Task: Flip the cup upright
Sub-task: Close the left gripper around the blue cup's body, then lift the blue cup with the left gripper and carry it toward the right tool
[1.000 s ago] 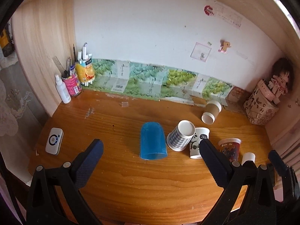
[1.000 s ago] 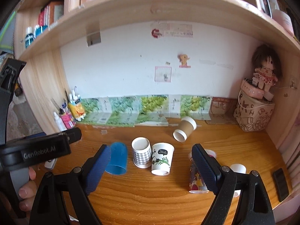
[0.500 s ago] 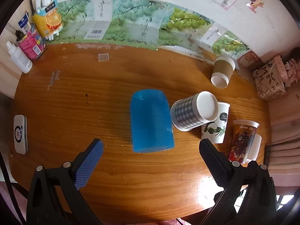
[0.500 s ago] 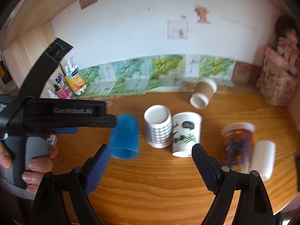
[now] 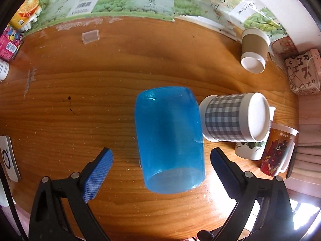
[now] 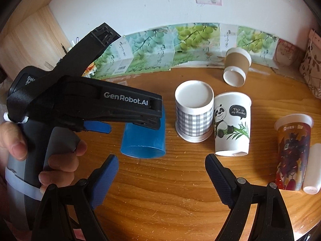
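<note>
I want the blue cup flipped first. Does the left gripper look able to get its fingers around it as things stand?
Probably yes. The left gripper is open, its fingers either side of the blue cup. The checked cup crowds the far right side, apparently touching.

Translucent blue cup (image 5: 169,138), grey-checked white cup (image 5: 230,118), brown-sleeved cup (image 5: 253,50).

Your left tool (image 6: 128,127) is black with blue ribbed pads, silver screws, white "GenRobot.AI" lettering and a grey handle wrapped by your bare-skinned hand (image 6: 46,156).
</note>
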`<state>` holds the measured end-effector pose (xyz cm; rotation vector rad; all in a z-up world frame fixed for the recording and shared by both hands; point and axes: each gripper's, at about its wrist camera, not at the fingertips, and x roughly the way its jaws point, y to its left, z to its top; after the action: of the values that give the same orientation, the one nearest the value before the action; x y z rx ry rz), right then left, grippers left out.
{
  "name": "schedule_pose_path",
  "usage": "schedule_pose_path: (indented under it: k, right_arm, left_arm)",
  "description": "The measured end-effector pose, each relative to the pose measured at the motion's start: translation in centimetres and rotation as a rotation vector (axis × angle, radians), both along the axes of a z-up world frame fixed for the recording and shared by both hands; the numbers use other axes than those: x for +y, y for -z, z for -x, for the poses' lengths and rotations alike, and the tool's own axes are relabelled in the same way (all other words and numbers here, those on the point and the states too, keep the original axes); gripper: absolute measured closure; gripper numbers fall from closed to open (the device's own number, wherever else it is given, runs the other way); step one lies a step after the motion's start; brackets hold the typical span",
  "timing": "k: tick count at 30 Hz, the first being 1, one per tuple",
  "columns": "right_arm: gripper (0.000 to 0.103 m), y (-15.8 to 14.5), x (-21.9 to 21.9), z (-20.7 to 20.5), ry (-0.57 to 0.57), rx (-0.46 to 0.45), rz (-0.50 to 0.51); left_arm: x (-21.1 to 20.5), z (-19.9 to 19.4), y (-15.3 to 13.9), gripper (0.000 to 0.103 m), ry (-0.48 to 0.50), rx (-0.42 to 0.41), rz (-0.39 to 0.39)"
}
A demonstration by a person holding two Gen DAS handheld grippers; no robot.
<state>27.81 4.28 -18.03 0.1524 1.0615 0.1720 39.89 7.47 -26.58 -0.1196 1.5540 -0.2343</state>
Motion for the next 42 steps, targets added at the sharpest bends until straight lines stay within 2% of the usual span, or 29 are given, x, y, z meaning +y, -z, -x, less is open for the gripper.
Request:
schedule_pose_path:
  k: [6,12,14,21,30,38,42]
  right_arm:
    - [0.014,0.9,-0.5,-0.4,0.028,0.027,-0.037]
    - [0.015,1.5,-0.6,-0.5,0.057,0.04,-0.04]
    - [0.015,1.6,-0.7,-0.4,0.063,0.046,-0.039]
    - [0.015,1.5,-1.0,0.3,0.082,0.061,-0.032]
    - [0.014,0.8,-1.5,1.4,0.095,0.061,-0.039]
    - [0.014,0.9,-2.7,2.6,0.121,0.115,-0.034]
    - [0.014,1.2,-3.8,3.4,0.136,0.137,-0.063]
  left_arm:
    - [0.4,-0.6,1.2,0.006,-0.008,0.062,0.025]
    - [0.4,-0.7,2.1,0.018,0.014,0.13,0.058]
    - [0.2,-0.5,2.1,0.026,0.034,0.134,0.066]
    - [0.4,0.1,1.7,0.027,0.045,0.129,0.061]
    - [0.8,2.2,0.8,0.027,0.057,0.111,0.011]
    - [1.2,4.8,-0.2,0.027,0.08,0.123,-0.01]
    - [0.8,6.1,-0.7,0.028,0.087,0.111,-0.02]
